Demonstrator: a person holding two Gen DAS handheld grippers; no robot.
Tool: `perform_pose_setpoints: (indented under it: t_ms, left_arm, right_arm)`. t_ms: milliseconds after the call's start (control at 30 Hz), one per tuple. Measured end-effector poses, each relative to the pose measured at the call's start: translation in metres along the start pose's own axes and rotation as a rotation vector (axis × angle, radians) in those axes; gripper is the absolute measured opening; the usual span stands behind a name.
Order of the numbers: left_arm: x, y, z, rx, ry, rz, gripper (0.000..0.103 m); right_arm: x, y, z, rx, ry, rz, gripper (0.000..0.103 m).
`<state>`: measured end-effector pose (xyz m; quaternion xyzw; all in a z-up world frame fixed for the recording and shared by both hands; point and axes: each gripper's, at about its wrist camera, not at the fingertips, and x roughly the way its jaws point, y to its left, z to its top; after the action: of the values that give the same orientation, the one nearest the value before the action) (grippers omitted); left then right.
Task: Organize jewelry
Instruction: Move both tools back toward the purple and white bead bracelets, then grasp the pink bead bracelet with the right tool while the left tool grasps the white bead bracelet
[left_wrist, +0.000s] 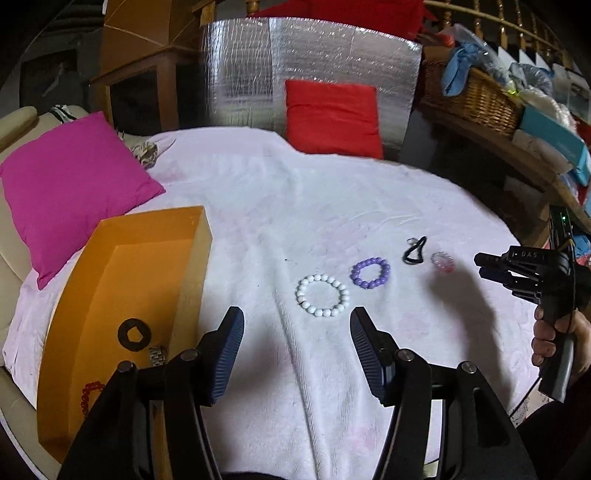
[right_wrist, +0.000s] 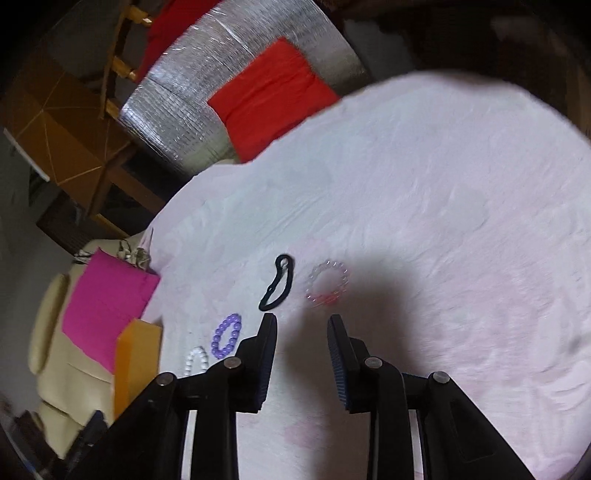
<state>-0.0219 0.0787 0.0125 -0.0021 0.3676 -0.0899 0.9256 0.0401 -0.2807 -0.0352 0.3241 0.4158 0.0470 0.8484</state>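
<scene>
L gripper (left_wrist: 297, 354) spread, empty, low over white bracelet (left_wrist: 322, 295); R gripper (right_wrist: 302, 350) spread nr clear bracelet (right_wrist: 328, 283).

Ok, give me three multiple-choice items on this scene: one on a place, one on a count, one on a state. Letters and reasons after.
1. Where is the black disc?
A. inside the orange box
B. on the pink cushion
C. beside the purple bracelet

2. How many pieces lie on the white cloth, outside the box?
A. two
B. four
C. six

3. How is the left gripper?
A. shut on a bracelet
B. open, holding nothing
C. out of view

Answers: 1 A, it rests on the box floor. 2 B, white bracelet, purple bracelet, black loop, clear pinkish bracelet. 3 B, its fingers stand apart with bare cloth between.
</scene>
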Motion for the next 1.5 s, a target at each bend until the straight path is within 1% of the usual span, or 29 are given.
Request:
perform_pose_setpoints:
  t_ms: [67, 167, 300, 400, 500, 567, 667, 733, 833, 933, 1033, 1100, 1133, 1233, 1333, 1433, 1500]
  left_arm:
    - [0.009, -0.004, 0.004, -0.005, 0.006, 0.004, 0.061]
    - [0.027, -0.014, 0.012, -0.007, 0.022, -0.011, 0.061]
    - [0.050, -0.027, 0.019, 0.010, 0.056, -0.032, 0.061]
    - [0.059, -0.031, 0.014, 0.017, 0.078, -0.042, 0.061]
    - [0.069, -0.037, 0.009, 0.045, 0.104, -0.050, 0.061]
    - [0.076, -0.042, 0.007, 0.058, 0.118, -0.064, 0.061]
    - [0.079, -0.050, 0.002, 0.076, 0.125, -0.086, 0.061]
    - [0.079, -0.053, -0.001, 0.090, 0.123, -0.096, 0.061]
    - [0.080, -0.055, -0.005, 0.104, 0.126, -0.108, 0.061]
    - [0.082, -0.055, -0.005, 0.102, 0.134, -0.108, 0.061]
    - [0.083, -0.054, -0.002, 0.095, 0.136, -0.108, 0.061]
    - [0.084, -0.056, 0.003, 0.105, 0.131, -0.115, 0.061]
    - [0.085, -0.058, 0.005, 0.111, 0.129, -0.122, 0.061]
    - [0.089, -0.063, 0.014, 0.126, 0.120, -0.154, 0.061]
    - [0.096, -0.065, 0.021, 0.126, 0.131, -0.194, 0.061]
    - [0.101, -0.057, 0.020, 0.090, 0.148, -0.180, 0.061]
    - [0.104, -0.049, 0.014, 0.072, 0.163, -0.149, 0.061]
  right_arm:
    - [0.007, -0.002, 0.004, 0.023, 0.005, 0.045, 0.031]
    - [0.022, -0.001, 0.009, 0.047, 0.033, 0.071, 0.031]
    - [0.040, 0.005, 0.017, 0.019, 0.056, 0.043, 0.031]
    - [0.034, -0.010, 0.030, 0.127, 0.004, 0.082, 0.031]
    - [0.031, -0.024, 0.037, 0.179, -0.011, 0.041, 0.031]
    - [0.033, -0.028, 0.039, 0.192, 0.000, 0.036, 0.032]
    - [0.038, -0.029, 0.040, 0.170, 0.018, -0.022, 0.032]
    - [0.044, -0.031, 0.041, 0.169, 0.030, -0.044, 0.032]
    - [0.058, -0.030, 0.039, 0.145, 0.076, -0.087, 0.032]
    - [0.063, -0.017, 0.037, 0.044, 0.067, -0.133, 0.032]
    - [0.069, -0.005, 0.032, -0.072, 0.057, -0.223, 0.026]
    - [0.071, 0.004, 0.027, -0.169, 0.041, -0.310, 0.010]
    - [0.070, 0.005, 0.026, -0.187, 0.036, -0.320, 0.009]
    - [0.063, 0.005, 0.025, -0.188, 0.021, -0.320, 0.009]
    - [0.050, -0.001, 0.027, -0.156, 0.002, -0.286, 0.009]
    - [0.037, -0.004, 0.033, -0.132, -0.032, -0.245, 0.009]
    - [0.031, -0.007, 0.036, -0.131, -0.056, -0.234, 0.009]
